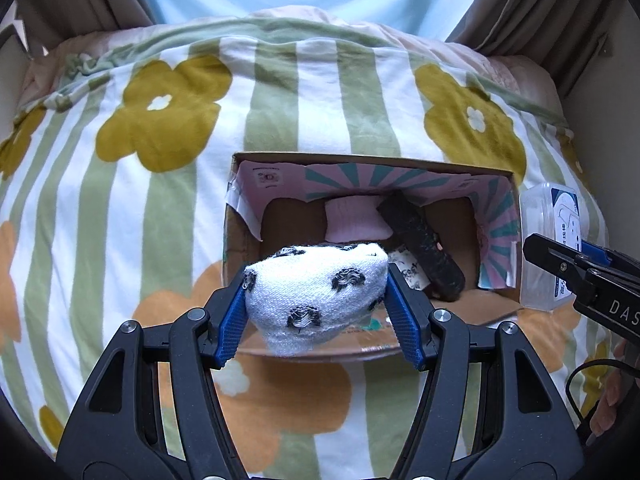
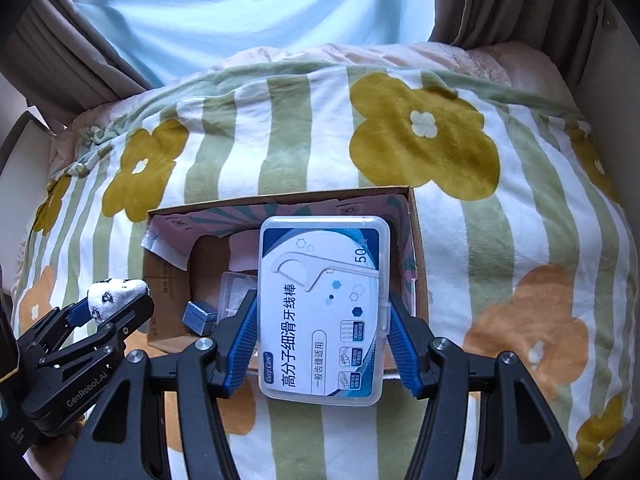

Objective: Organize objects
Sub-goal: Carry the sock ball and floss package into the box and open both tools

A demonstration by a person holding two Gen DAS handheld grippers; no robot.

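I see the white knitted sock with black spots [image 1: 316, 300] pinched between my left gripper [image 1: 316, 312] pads, held just over the near edge of the open brown cardboard box [image 1: 400, 162]. My right gripper [image 2: 322, 336] is clamped on the clear plastic floss-pick case with blue-white label [image 2: 322, 308], held over the box's right side. Inside the box: a pink folded cloth [image 1: 354, 220], a long black item [image 1: 420, 244], maybe a sock, hard to tell, and a small blue box [image 2: 198, 316]. Box sits on the striped floral blanket [image 1: 120, 200] on the bed.
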